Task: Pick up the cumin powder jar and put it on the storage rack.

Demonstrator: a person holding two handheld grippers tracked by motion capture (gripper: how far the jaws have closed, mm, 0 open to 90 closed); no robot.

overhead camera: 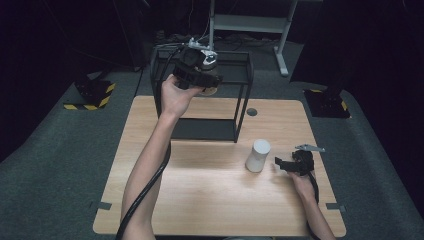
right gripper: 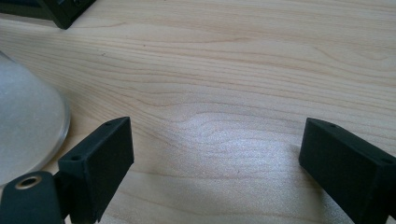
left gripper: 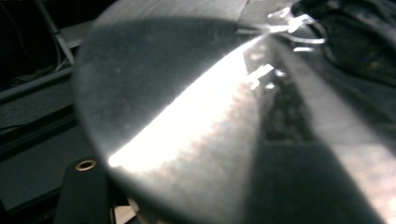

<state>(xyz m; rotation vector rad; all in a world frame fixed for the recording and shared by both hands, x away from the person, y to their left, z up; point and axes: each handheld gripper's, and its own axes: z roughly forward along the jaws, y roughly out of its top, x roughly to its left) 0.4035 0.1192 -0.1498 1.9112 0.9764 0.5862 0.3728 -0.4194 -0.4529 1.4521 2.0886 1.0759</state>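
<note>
My left hand-held gripper (overhead camera: pixel 206 76) is clamped on a shiny, round metal object (left gripper: pixel 196 121), held up at the top of the black metal-frame rack (overhead camera: pixel 243 75) standing at the far side of the light wooden counter (overhead camera: pixel 210 200). Its surface is pressed right up against the left gripper view. My right hand-held gripper (overhead camera: pixel 282 163) rests low over the counter, jaws apart and holding nothing, just beside a white frosted upright cup (overhead camera: pixel 258 155).

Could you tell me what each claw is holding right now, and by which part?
The left claw grips a shiny metal cup at the black rack; where it holds cannot be told. The right claw is open and empty.
</note>
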